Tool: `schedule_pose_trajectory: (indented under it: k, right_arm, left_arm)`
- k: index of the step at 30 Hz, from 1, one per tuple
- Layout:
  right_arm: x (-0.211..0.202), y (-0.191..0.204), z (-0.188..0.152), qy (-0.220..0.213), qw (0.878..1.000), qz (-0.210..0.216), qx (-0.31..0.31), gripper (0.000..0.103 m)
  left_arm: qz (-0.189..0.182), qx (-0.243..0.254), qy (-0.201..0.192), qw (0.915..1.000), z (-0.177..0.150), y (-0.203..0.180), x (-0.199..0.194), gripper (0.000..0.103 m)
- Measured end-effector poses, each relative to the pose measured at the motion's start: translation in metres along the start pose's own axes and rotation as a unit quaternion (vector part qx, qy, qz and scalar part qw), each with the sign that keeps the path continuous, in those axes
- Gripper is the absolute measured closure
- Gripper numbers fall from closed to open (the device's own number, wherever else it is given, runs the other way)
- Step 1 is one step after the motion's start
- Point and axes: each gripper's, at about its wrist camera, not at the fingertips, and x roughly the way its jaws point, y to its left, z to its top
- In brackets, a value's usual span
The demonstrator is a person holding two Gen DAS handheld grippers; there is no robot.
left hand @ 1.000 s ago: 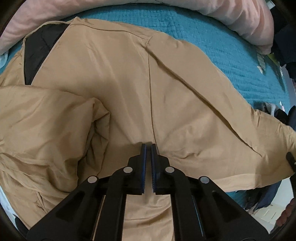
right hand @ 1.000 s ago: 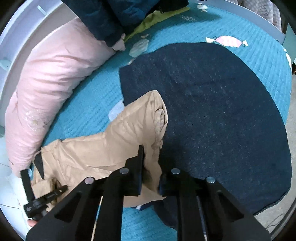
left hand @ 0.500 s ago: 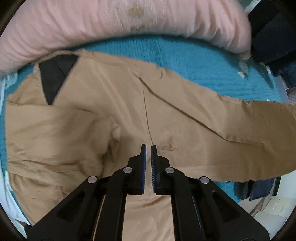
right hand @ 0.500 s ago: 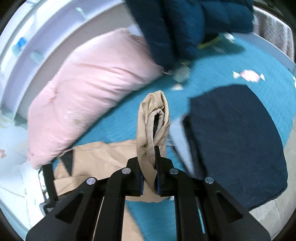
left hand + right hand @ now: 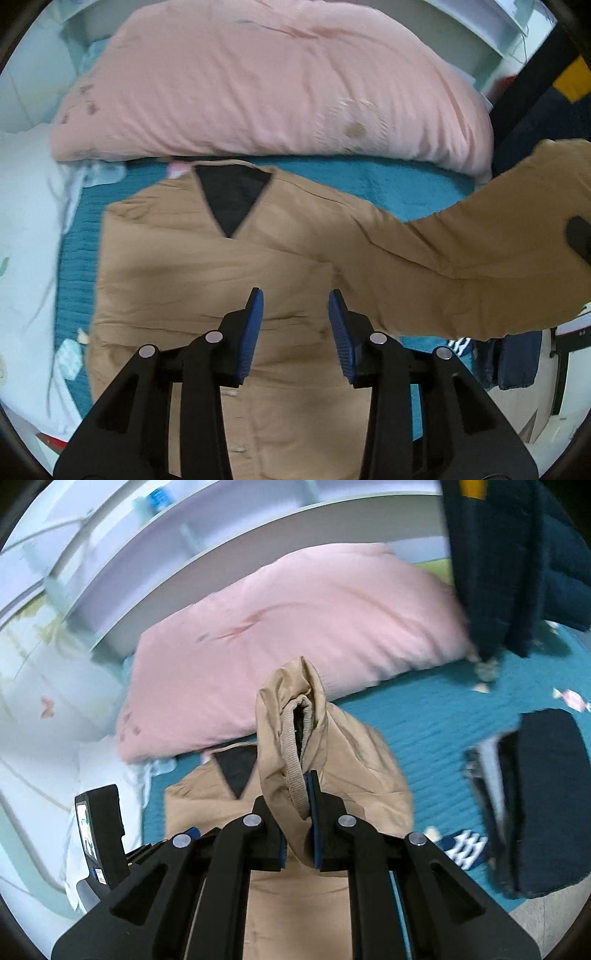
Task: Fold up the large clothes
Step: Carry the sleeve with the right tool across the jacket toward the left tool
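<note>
The tan jacket (image 5: 207, 280) lies spread on the teal bedspread (image 5: 399, 184), its body directly below the left gripper (image 5: 295, 328), whose blue-padded jaws are opening with nothing between them. One sleeve (image 5: 295, 738) is lifted off the bed to the right, its ribbed cuff pinched between the nearly closed jaws of the right gripper (image 5: 299, 812). A pink pillow (image 5: 273, 85) lies at the far side, just beyond the collar. Folded dark garments (image 5: 543, 797) sit to the right on the bedspread, and a striped sock (image 5: 463, 847) lies near them.
</note>
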Motion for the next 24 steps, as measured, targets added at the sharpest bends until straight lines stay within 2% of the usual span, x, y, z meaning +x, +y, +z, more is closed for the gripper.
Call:
schedule_pose_trajectory:
  k: [5, 13, 18, 20, 21, 22, 24]
  right_arm:
    - [0.029, 0.064, -0.015, 0.023, 0.999, 0.026, -0.026, 0.094]
    - [0.097, 0.142, -0.045, 0.079, 0.994, 0.063, -0.051, 0.094]
    - [0.145, 0.181, -0.068, 0.12, 0.989, 0.058, -0.07, 0.093]
    - [0.163, 0.193, -0.08, 0.124, 0.988, 0.049, -0.077, 0.089]
    - [0.171, 0.199, -0.083, 0.128, 0.987, 0.05, -0.078, 0.082]
    - [0.179, 0.202, -0.086, 0.138, 0.986, 0.06, -0.078, 0.07]
    - [0.189, 0.202, -0.092, 0.161, 0.981, 0.086, -0.068, 0.058]
  left_arm:
    - [0.011, -0.031, -0.012, 0.9994, -0.004, 0.056, -0.02, 0.065]
    - [0.032, -0.077, -0.025, 0.9962, -0.024, 0.147, -0.032, 0.065]
    - [0.057, -0.094, -0.015, 0.9938, -0.038, 0.198, -0.024, 0.065]
    - [0.065, -0.106, -0.007, 0.9923, -0.046, 0.219, -0.018, 0.065]
    - [0.067, -0.114, -0.002, 0.9913, -0.049, 0.229, -0.014, 0.065]
    - [0.07, -0.119, 0.002, 0.9905, -0.053, 0.236, -0.01, 0.065]
    - [0.077, -0.129, 0.01, 0.9886, -0.057, 0.248, -0.003, 0.065]
